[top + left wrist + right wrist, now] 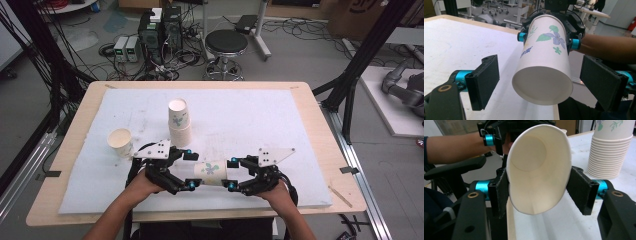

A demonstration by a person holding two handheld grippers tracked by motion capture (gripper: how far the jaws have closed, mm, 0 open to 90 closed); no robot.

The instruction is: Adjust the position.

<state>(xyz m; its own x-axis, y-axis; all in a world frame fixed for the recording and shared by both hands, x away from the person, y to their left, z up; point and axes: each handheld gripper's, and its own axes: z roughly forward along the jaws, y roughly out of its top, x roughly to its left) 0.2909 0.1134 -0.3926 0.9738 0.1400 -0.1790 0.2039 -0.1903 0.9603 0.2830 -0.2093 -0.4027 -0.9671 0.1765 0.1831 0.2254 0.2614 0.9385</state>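
A white paper cup with a blue flower print [210, 172] [544, 67] [539, 170] hangs on its side just above the table's front edge, between my two grippers. My right gripper [231, 173] [541, 192] is shut on its mouth end, and the pads squeeze the rim into an oval. My left gripper [190, 169] [542, 82] stands open around the cup's base end. Its two pads [484, 80] sit clear of the cup's wall on both sides.
A tall stack of the same cups [179, 122] [610, 152] stands upright behind the grippers on the white pad [250, 115]. A single upright cup [120, 142] sits to the left. A stool [226, 45] and cabling lie beyond the far table edge.
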